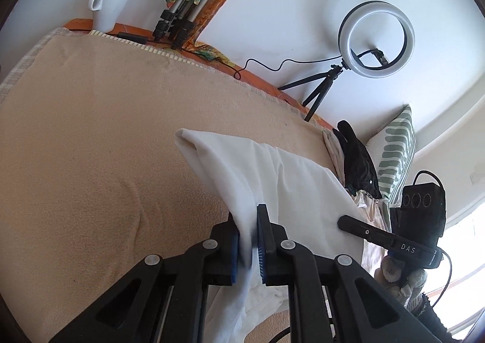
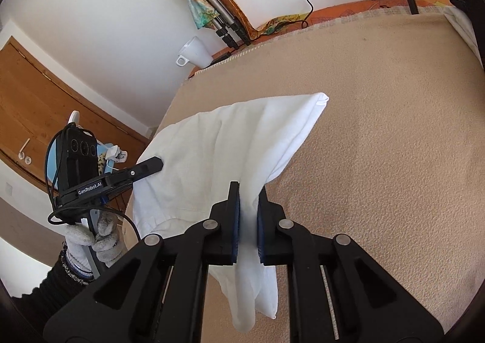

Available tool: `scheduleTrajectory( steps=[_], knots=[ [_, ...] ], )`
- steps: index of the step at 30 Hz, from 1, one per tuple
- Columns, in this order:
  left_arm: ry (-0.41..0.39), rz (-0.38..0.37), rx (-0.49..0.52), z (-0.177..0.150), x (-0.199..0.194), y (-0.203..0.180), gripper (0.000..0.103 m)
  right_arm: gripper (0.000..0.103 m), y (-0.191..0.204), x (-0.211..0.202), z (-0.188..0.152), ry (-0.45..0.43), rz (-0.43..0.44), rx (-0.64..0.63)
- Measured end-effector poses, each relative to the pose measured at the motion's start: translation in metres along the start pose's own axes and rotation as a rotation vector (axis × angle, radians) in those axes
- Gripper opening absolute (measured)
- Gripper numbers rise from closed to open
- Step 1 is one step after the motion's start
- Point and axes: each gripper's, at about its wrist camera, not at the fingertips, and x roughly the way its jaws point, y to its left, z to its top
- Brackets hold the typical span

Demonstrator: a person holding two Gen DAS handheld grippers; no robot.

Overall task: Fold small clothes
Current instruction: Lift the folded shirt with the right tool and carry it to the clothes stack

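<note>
A small white garment [image 1: 266, 173] is held up above a beige blanket [image 1: 91, 137]. My left gripper [image 1: 249, 221] is shut on one edge of it, with cloth hanging down between the blue pads. My right gripper [image 2: 248, 200] is shut on the other edge of the same white garment [image 2: 230, 143]. The far corner of the garment droops toward the blanket. In the left wrist view the right gripper [image 1: 391, 240] shows at the right edge. In the right wrist view the left gripper [image 2: 133, 173] shows at the left, with its finger against the cloth.
A pile of clothes with a black piece [image 1: 357, 158] lies at the blanket's far right, beside a striped cushion [image 1: 394, 155]. A ring light on a tripod [image 1: 376, 40], a white mug [image 1: 110, 6] and folded tripods [image 1: 182, 12] stand along the back edge. A wooden door [image 2: 39, 106] is at left.
</note>
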Motion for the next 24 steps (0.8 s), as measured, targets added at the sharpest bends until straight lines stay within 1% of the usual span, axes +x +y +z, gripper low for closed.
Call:
scheduleTrajectory(
  steps=[8,18,22,24],
  knots=[
    [0.000,-0.069,0.051,0.007,0.022,-0.052,0.007,0.010,-0.018,-0.055,0.013,-0.055,-0.047,-0.017],
    [0.021,-0.132,0.143,0.023,0.075,-0.132,0.007,0.010,-0.060,-0.135,0.031,-0.134,-0.126,-0.031],
    [0.020,-0.158,0.179,0.031,0.099,-0.167,0.007,0.010,-0.081,-0.166,0.039,-0.158,-0.174,-0.038],
    [0.021,-0.175,0.181,0.035,0.112,-0.182,0.007,0.010,-0.090,-0.180,0.043,-0.170,-0.198,-0.042]
  ],
)
